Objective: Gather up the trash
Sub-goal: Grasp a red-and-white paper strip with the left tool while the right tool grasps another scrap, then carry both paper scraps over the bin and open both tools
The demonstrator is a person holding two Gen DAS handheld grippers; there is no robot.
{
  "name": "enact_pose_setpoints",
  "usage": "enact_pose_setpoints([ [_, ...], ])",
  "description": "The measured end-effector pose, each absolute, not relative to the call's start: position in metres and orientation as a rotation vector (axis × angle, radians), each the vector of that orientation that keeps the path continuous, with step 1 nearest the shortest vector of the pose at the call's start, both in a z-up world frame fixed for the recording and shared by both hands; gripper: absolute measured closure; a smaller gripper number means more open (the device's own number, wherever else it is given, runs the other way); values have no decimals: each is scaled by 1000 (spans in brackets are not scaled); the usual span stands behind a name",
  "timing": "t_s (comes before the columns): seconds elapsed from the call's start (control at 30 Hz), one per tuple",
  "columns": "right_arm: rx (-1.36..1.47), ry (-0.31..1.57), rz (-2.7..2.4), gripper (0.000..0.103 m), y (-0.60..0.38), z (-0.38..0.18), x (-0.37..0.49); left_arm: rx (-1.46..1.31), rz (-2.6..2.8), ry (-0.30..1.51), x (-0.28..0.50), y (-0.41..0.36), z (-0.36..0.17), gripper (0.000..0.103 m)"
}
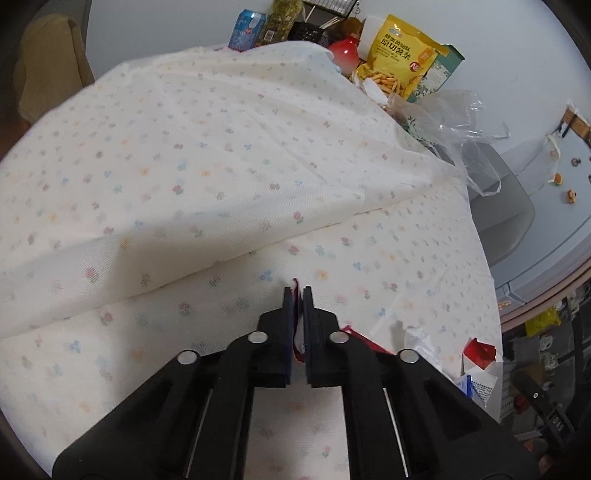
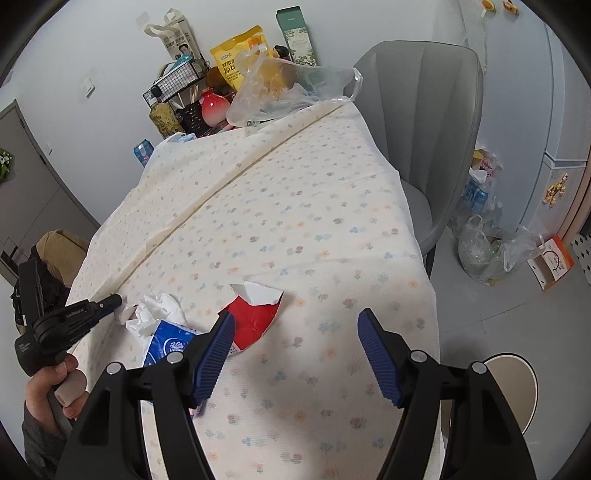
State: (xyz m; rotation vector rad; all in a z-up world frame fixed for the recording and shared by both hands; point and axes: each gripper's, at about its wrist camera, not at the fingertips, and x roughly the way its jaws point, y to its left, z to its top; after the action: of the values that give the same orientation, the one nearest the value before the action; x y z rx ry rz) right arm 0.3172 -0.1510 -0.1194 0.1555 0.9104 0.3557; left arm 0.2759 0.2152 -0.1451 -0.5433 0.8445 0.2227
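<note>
Trash lies scattered at the near end of the table [image 2: 332, 206], which is draped in a cream flower-print cloth: a torn red-and-white wrapper [image 2: 255, 314], a crumpled white tissue [image 2: 162, 310] and a blue-and-white tissue packet [image 2: 166, 343] sit close together on the near left part of the cloth in my right wrist view.

My left gripper [image 1: 297, 291] has its fingers drawn nearly together, pinching a thin red-edged scrap [image 1: 296, 314] between the pads, just above the cloth. From the right wrist view, that same gripper [image 2: 117, 300] reaches in from the left, its tip touching the edge of the tissue, a bare hand [image 2: 55, 387] around its handle.

My right gripper [image 2: 295, 325] hangs above the cloth with its blue fingers [image 2: 376, 350] spread wide and nothing between them; the red wrapper lies just past its left finger.

A folded-over layer of cloth [image 1: 184, 147] covers the left half of the table. At the far end stand a yellow snack bag [image 1: 402, 55], a red-and-white vase [image 1: 343, 55], a blue can [image 1: 245, 29] and a clear plastic bag [image 2: 288, 88]. A grey chair [image 2: 424, 129] stands beside the table on the right, with another clear bag of refuse [image 2: 487, 251] on the floor beyond it.
</note>
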Motion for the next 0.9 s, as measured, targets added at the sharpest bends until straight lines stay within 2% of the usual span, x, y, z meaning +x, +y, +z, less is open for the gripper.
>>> enact_pose_setpoints([
  [0.03, 149, 913, 358, 30, -150, -121, 318, -541, 218, 837, 275, 214, -142, 100],
  [0.33, 129, 936, 394, 29, -124, -127, 335, -511, 212, 779, 257, 214, -112, 100],
  [0.47, 112, 955, 407, 34, -109, -131, 346, -501, 225, 766, 251, 219, -105, 100],
  [0.57, 121, 981, 421, 57, -105, -136, 353, -504, 226, 763, 249, 221, -104, 100],
  [0.6, 122, 995, 426, 70, -104, -138, 354, -506, 224, 762, 249, 220, -103, 100],
  [0.63, 120, 1009, 432, 75, -104, -139, 355, -506, 221, 761, 249, 219, -102, 100],
  [0.7, 130, 1009, 458, 81, -107, -136, 352, -510, 201, 755, 248, 214, -98, 100],
  [0.8, 149, 991, 475, 99, -117, -124, 343, -494, 167, 742, 247, 200, -87, 100],
  [0.9, 155, 964, 468, 99, -127, -112, 336, -475, 137, 728, 250, 184, -77, 100],
])
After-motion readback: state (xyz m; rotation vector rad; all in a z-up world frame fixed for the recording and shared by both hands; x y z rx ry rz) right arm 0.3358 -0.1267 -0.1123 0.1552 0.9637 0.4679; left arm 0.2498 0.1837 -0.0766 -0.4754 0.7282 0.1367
